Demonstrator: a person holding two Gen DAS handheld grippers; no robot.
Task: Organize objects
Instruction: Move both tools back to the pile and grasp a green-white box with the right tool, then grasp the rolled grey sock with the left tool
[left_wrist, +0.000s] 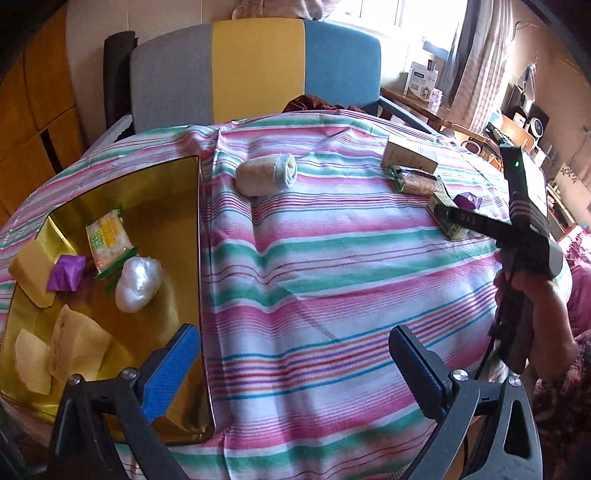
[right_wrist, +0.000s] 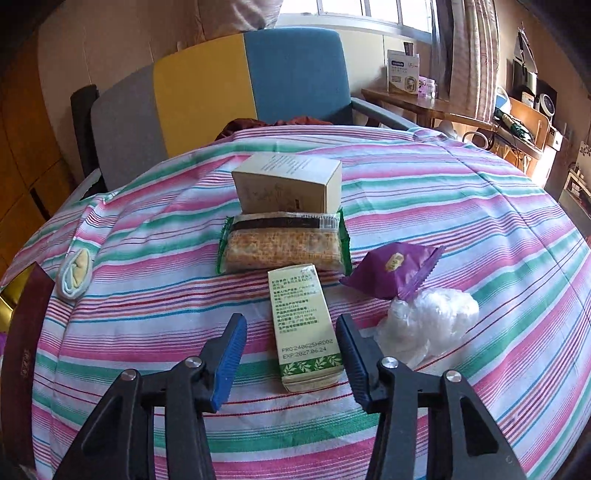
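My right gripper (right_wrist: 291, 332) is open, its jaws on either side of a small cream box with green leaf trim (right_wrist: 304, 334) lying on the striped cloth. Behind it lie a cracker pack (right_wrist: 282, 245), a beige carton (right_wrist: 286, 182), a purple snack packet (right_wrist: 393, 271) and a white plastic wad (right_wrist: 430, 323). My left gripper (left_wrist: 291, 350) is open and empty over the cloth, beside a gold tray (left_wrist: 162, 192) holding a cracker packet (left_wrist: 109, 240), a purple packet (left_wrist: 66, 273), a white wad (left_wrist: 138, 282) and yellow sponge pieces (left_wrist: 79, 347).
A rolled sock (left_wrist: 266, 173) lies on the striped tablecloth (left_wrist: 332, 277) between tray and boxes; it also shows at the left of the right wrist view (right_wrist: 75, 273). A grey, yellow and blue chair (left_wrist: 258, 66) stands behind the table. Cluttered shelves are at the far right.
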